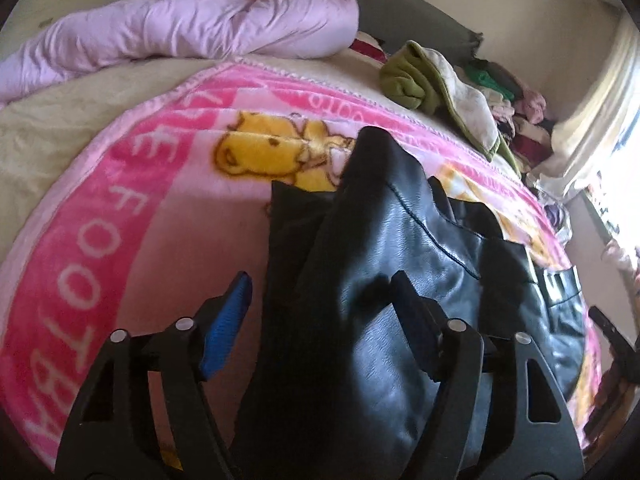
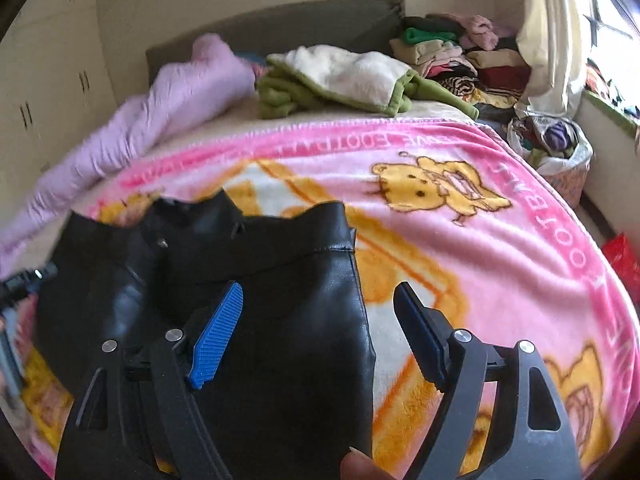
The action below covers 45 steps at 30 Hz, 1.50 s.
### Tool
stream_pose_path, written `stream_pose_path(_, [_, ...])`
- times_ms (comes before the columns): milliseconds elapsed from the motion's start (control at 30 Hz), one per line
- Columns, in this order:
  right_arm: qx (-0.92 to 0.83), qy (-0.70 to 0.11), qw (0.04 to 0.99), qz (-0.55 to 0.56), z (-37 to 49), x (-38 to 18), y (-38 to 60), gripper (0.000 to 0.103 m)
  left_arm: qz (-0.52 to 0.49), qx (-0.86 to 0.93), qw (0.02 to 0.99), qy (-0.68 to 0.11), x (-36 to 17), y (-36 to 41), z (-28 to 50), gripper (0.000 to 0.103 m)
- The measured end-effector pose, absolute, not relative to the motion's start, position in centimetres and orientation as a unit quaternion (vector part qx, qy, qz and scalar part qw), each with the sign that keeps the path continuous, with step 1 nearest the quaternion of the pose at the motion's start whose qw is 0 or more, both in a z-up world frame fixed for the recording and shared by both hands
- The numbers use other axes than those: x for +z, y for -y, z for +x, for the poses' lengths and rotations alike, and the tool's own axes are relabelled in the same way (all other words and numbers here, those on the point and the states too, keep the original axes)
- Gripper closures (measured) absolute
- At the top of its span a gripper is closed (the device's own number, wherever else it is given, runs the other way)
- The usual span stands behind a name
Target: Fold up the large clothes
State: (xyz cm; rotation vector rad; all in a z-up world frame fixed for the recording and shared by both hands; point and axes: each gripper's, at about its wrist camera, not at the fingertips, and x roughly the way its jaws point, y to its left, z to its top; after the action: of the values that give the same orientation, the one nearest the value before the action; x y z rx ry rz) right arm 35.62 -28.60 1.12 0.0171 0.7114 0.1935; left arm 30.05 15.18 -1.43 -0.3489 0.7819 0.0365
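In the left wrist view, the lilac quilt (image 1: 192,20) lies bunched from nine to twelve o'clock along the far side of the bed, beyond the pink cartoon blanket (image 1: 120,208) that covers the mattress. The left gripper (image 1: 320,300) rises from six o'clock with its jaws spread wide and nothing pinched between them; one of its blue pads (image 1: 226,324) hangs over bare blanket at seven o'clock. The black leather garment (image 1: 380,248) runs between the jaws from six o'clock up toward the centre, glossy and creased, with a stitched seam showing. Whether the fingers touch it cannot be told. At one o'clock an olive and cream throw (image 1: 436,88) sits crumpled, and past it at two o'clock a heap of folded clothes (image 1: 516,108) is stacked against the wall.

In the right wrist view, the same garment (image 2: 224,264) lies at eight o'clock to centre on the blanket (image 2: 500,264), with its right edge passing between the jaws. The right gripper (image 2: 320,300) stands released, jaws apart, its left pad over the leather and its right one over the blanket. The throw (image 2: 348,80) sits at twelve o'clock, the clothes heap (image 2: 472,56) at one o'clock, and a basket of odds (image 2: 556,148) at two o'clock.
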Motion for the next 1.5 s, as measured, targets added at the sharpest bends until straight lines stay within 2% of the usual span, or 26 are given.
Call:
stream_pose_path(33, [0.093, -0.351, 0.932, 0.002, 36.1, 0.7, 28.4, 0.029, -0.162, 0.015, 0.913, -0.375, -1.4, -14.9, 30.1, 0.074])
stream_pose_path(100, [0.089, -0.366, 0.926, 0.000, 37.3, -0.4, 28.3, 0.045, -0.149, 0.017, 0.917, -0.370, -1.2, -14.6, 30.0, 0.081])
stream_pose_path(133, [0.087, -0.367, 0.926, 0.006, 37.5, -0.8, 28.5, 0.065, -0.146, 0.014, 0.920, -0.364, -1.0, -14.5, 29.8, 0.089])
stream_pose_path(167, [0.083, -0.365, 0.927, 0.008, 37.5, -1.0, 28.6, 0.084, -0.143, 0.013, 0.924, -0.355, -0.7, -14.4, 29.6, 0.093])
stream_pose_path(233, [0.093, -0.354, 0.930, 0.036, 37.2, -0.8, 29.4, 0.095, -0.130, 0.015, 0.935, -0.330, 0.5, -14.4, 29.0, 0.096])
stream_pose_path(333, [0.111, -0.322, 0.935, 0.100, 36.4, 0.8, 31.0, 0.096, -0.141, 0.010, 0.944, -0.297, 2.6, -14.8, 28.3, 0.099])
stream_pose_path(467, [0.113, -0.289, 0.942, 0.124, 36.8, 2.9, 31.4, 0.098, -0.138, 0.021, 0.955, -0.262, 4.3, -14.9, 28.2, 0.103])
stream_pose_path(567, [0.108, -0.297, 0.940, 0.131, 38.5, 2.8, 31.0, 0.098, -0.153, 0.042, 0.949, -0.272, 3.8, -15.9, 29.5, 0.103])
stream_pose_path(733, [0.062, -0.356, 0.928, 0.093, 41.7, -1.1, 29.6, 0.098, -0.160, 0.058, 0.930, -0.327, 0.3, -17.5, 31.9, 0.103])
stream_pose_path(900, [0.051, -0.366, 0.925, 0.091, 41.4, -2.4, 29.6, 0.088, -0.157, 0.029, 0.928, -0.338, 0.0, -17.1, 31.0, 0.103])
stream_pose_path(933, [0.055, -0.365, 0.924, 0.098, 41.2, -2.2, 29.8, 0.082, -0.160, 0.023, 0.929, -0.333, 0.4, -17.2, 30.6, 0.098])
stream_pose_path(967, [0.061, -0.365, 0.922, 0.110, 40.8, -1.9, 30.3, 0.072, -0.173, 0.006, 0.927, -0.332, 0.9, -17.2, 30.3, 0.077])
stream_pose_path(1000, [0.065, -0.365, 0.921, 0.118, 40.4, -1.6, 30.7, 0.065, -0.182, -0.006, 0.925, -0.333, 1.0, -17.2, 30.1, 0.064])
stream_pose_path(1033, [0.068, -0.364, 0.921, 0.123, 40.0, -1.5, 31.0, 0.049, -0.189, -0.020, 0.924, -0.333, 1.2, -17.0, 29.8, 0.046])
stream_pose_path(1067, [0.075, -0.365, 0.919, 0.132, 39.5, -1.3, 31.3, 0.038, -0.190, -0.027, 0.923, -0.333, 1.3, -16.8, 29.8, 0.040])
stream_pose_path(1100, [0.092, -0.370, 0.913, 0.145, 39.0, -1.2, 31.8, 0.035, -0.187, -0.040, 0.920, -0.343, 1.1, -16.3, 29.8, 0.038])
stream_pose_path(1167, [0.107, -0.384, 0.903, 0.163, 38.2, -1.4, 32.5, 0.031, -0.170, -0.046, 0.913, -0.369, 0.3, -15.3, 30.2, 0.028])
stream_pose_path(1233, [0.123, -0.401, 0.889, 0.181, 37.8, -1.8, 33.1, 0.026, -0.154, -0.033, 0.903, -0.401, -1.5, -14.8, 30.7, 0.027])
stream_pose_path(1367, [0.161, -0.443, 0.856, 0.212, 37.1, -3.3, 33.8, 0.025, -0.193, -0.025, 0.876, -0.442, -4.4, -15.9, 30.9, 0.017])
stream_pose_path(1500, [0.172, -0.471, 0.842, 0.201, 36.7, -5.0, 33.0, 0.028, -0.249, -0.047, 0.860, -0.442, -5.8, -17.1, 30.6, 0.018])
